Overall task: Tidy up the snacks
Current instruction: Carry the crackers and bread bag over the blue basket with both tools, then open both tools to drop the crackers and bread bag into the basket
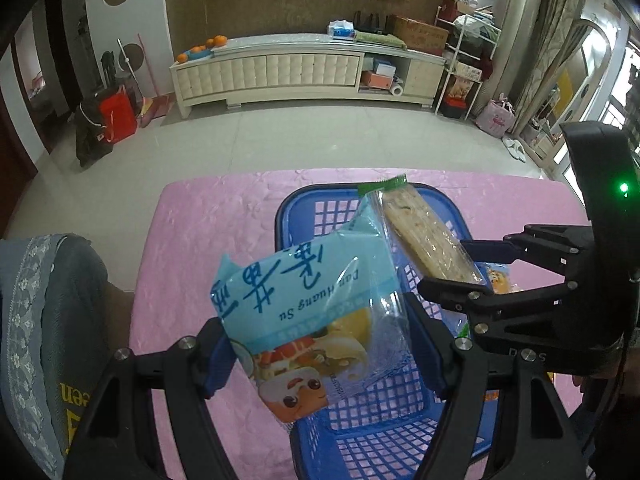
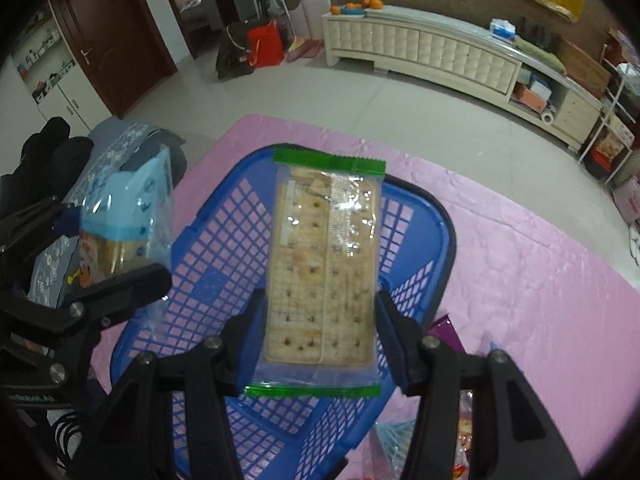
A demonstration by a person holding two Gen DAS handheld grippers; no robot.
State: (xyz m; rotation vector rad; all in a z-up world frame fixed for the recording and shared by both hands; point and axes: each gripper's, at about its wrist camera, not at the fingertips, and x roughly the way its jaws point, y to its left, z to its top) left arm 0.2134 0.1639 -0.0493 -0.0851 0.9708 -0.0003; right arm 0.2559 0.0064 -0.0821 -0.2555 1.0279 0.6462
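A blue basket (image 2: 224, 240) sits on the pink-covered desk (image 2: 520, 280), with loose snack packs (image 2: 444, 332) beside it. Above the basket, the left gripper (image 1: 320, 356) clamps a light-blue pastry pack (image 1: 304, 300), and the right gripper (image 2: 322, 332), angled downward, clamps a green-edged cracker pack (image 2: 324, 272).

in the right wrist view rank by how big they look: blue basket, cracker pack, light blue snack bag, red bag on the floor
1. blue basket
2. cracker pack, though it is held close to the camera, which inflates it
3. light blue snack bag
4. red bag, far off, so true size is unsure
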